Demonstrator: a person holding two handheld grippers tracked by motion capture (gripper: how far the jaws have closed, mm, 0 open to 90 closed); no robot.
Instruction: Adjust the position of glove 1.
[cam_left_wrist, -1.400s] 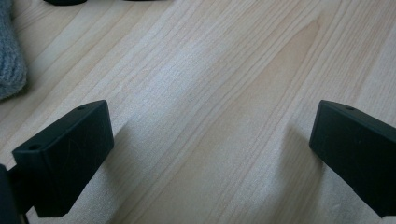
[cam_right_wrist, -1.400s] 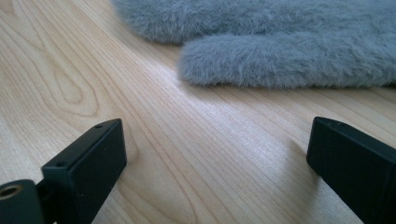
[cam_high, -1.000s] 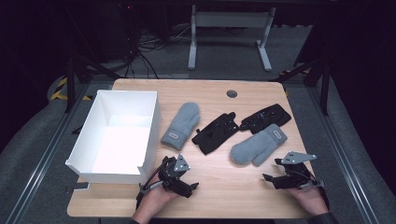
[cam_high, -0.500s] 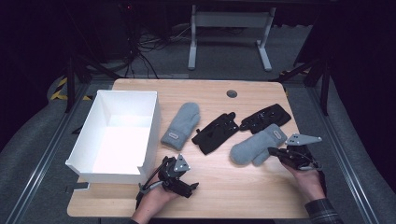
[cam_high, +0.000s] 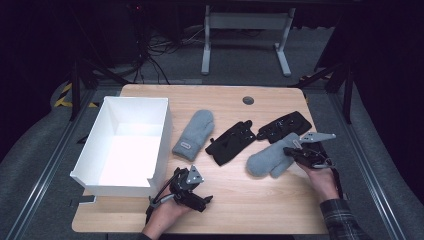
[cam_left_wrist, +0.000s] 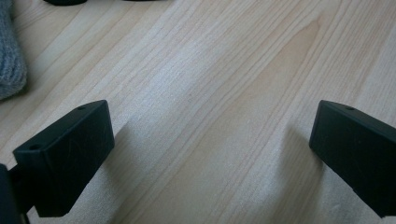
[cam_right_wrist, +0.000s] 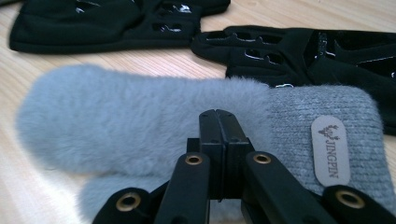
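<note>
Your right gripper (cam_right_wrist: 219, 135) has its jaws pressed flat together, pad against pad, with nothing visibly pinched between them; they have just snapped closed. Their tips sit low over the grey mitten (cam_right_wrist: 140, 121), at the seam where its furry body meets the knit cuff with the small label. In the high view that gripper (cam_high: 292, 151) lies against the cuff end of this mitten (cam_high: 267, 159), your right hand (cam_high: 322, 181) behind it.

Your left gripper (cam_high: 202, 199) rests on the table (cam_high: 260, 210) well to the left of the mitten, just by the front corner of the white box (cam_high: 127, 145). Its jaws stand wide apart over bare wood in the left gripper view, holding nothing.

Beyond the mitten lie two black gloves (cam_high: 231, 142) (cam_high: 284, 125), one touching its cuff. A second grey mitten (cam_high: 194, 134) lies farther left, beside the box.
</note>
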